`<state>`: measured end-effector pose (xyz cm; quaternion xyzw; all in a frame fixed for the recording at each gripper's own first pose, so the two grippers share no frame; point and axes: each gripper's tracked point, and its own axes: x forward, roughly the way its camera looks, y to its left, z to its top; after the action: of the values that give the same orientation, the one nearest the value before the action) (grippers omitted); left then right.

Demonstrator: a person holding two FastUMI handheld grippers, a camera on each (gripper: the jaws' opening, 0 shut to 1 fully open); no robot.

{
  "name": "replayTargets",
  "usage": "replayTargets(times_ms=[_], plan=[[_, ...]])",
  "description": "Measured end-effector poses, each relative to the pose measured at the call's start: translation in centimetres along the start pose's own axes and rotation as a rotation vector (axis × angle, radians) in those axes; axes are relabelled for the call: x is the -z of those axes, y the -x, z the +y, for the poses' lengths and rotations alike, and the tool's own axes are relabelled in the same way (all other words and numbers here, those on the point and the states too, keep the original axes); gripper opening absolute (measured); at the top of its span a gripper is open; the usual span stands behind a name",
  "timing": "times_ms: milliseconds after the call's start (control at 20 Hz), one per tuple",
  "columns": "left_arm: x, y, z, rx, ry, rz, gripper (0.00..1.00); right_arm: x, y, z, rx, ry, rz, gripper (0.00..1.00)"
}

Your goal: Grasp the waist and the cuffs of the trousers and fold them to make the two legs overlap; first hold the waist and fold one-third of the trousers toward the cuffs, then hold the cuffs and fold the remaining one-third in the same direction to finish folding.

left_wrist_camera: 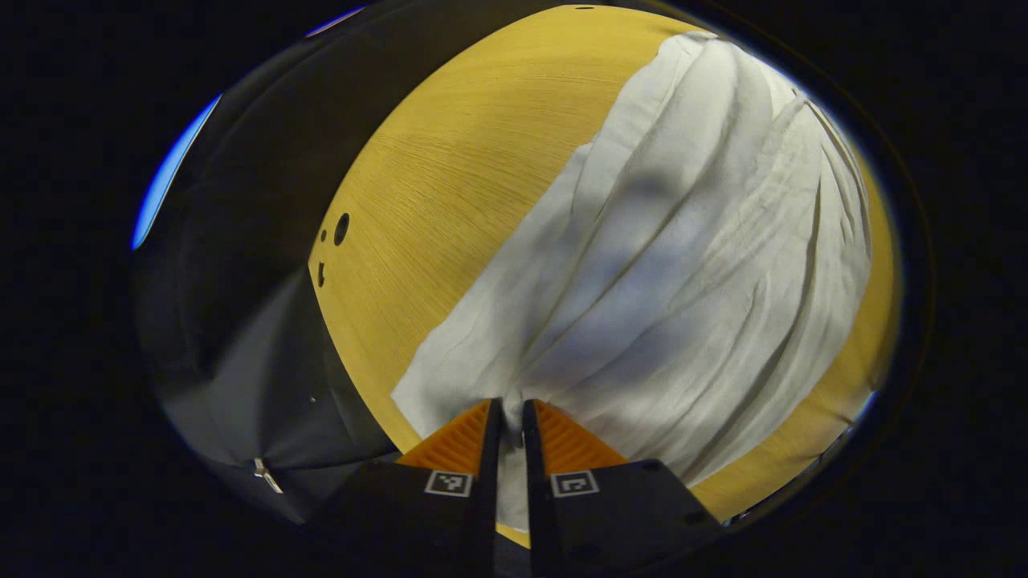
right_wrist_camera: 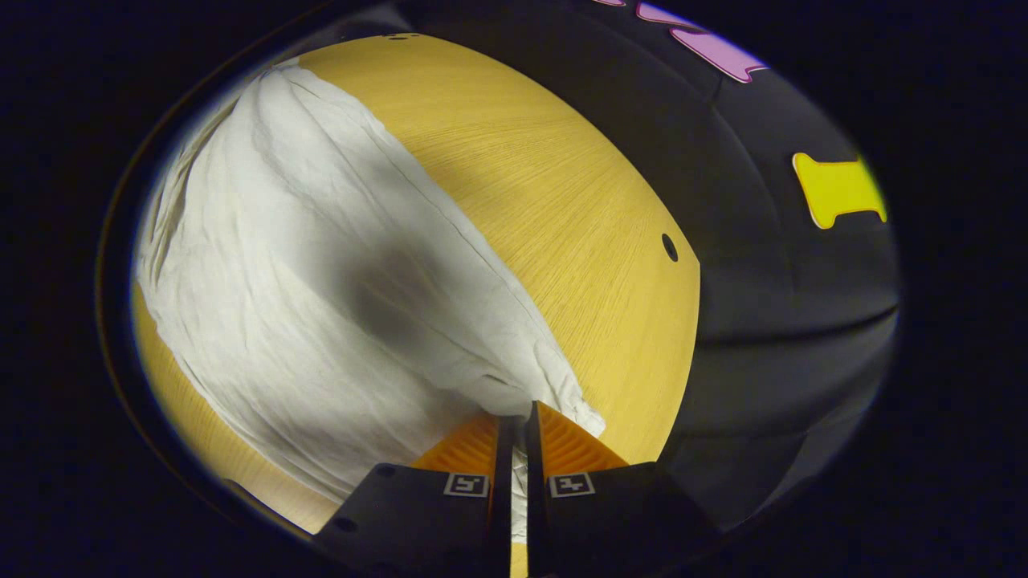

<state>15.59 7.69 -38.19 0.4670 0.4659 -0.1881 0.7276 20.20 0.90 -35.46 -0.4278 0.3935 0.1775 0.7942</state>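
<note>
Both the left gripper (left_wrist_camera: 511, 413) and the right gripper (right_wrist_camera: 518, 421) have their fingers clenched on an edge of the white trousers (left_wrist_camera: 683, 265), which stretch ahead of them over the worktop (left_wrist_camera: 450, 185), so a fold seems under way but unfinished.

Creased matt cloth trousers (left_wrist_camera: 683, 265), fine-grained wood table (left_wrist_camera: 450, 193)

In the left gripper view the white trousers (left_wrist_camera: 683, 265) run out past the upper right edge, so their far end is cut off. In the right gripper view they leave the upper left edge. Whether waist or cuffs sit between each gripper's fingers cannot be told
</note>
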Motion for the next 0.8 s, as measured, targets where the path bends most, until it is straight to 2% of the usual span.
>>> replayTargets(times_ms=[50, 100, 200, 250, 300, 350, 450, 500, 650, 800], plan=[[0.0, 0.0, 0.5, -0.026, -0.015, -0.004, 0.28, -0.1, 0.1, 0.0, 0.014, 0.016, 0.007, 0.20], [0.1, 0.1, 1.1, -0.058, -0.026, -0.008, 0.39, 0.0, 0.1, -0.1, 0.026, 0.030, 0.017, 0.22], [0.1, 0.6, 2.2, -0.120, -0.032, 0.002, 0.69, 0.0, 0.3, -0.3, 0.047, 0.040, 0.032, 0.25], [0.2, 0.9, 2.8, -0.151, -0.036, 0.000, 0.78, 0.0, 0.6, -0.6, 0.066, 0.028, 0.031, 0.31], [0.1, 1.0, 3.0, -0.166, -0.037, -0.004, 0.99, -0.1, 1.2, -1.1, 0.086, 0.005, 0.022, 0.35], [0.1, 1.6, 3.1, -0.187, -0.036, -0.011, 0.99, -0.2, 1.9, -1.6, 0.110, -0.022, 0.007, 0.53], [0.4, 3.0, 3.6, -0.236, -0.027, -0.040, 0.99, 0.3, 3.7, -2.8, 0.162, -0.100, -0.021, 0.70], [0.3, 3.8, 3.6, -0.251, -0.013, -0.068, 0.98, 0.5, 4.8, -3.3, 0.187, -0.142, -0.038, 0.71], [0.7, 6.8, 4.1, -0.313, 0.023, -0.131, 0.98, 1.1, 8.4, -4.3, 0.234, -0.327, -0.109, 0.83], [1.3, 9.8, 4.6, -0.368, 0.087, -0.190, 0.97, 1.4, 11.9, -4.8, 0.240, -0.579, -0.192, 0.88]])
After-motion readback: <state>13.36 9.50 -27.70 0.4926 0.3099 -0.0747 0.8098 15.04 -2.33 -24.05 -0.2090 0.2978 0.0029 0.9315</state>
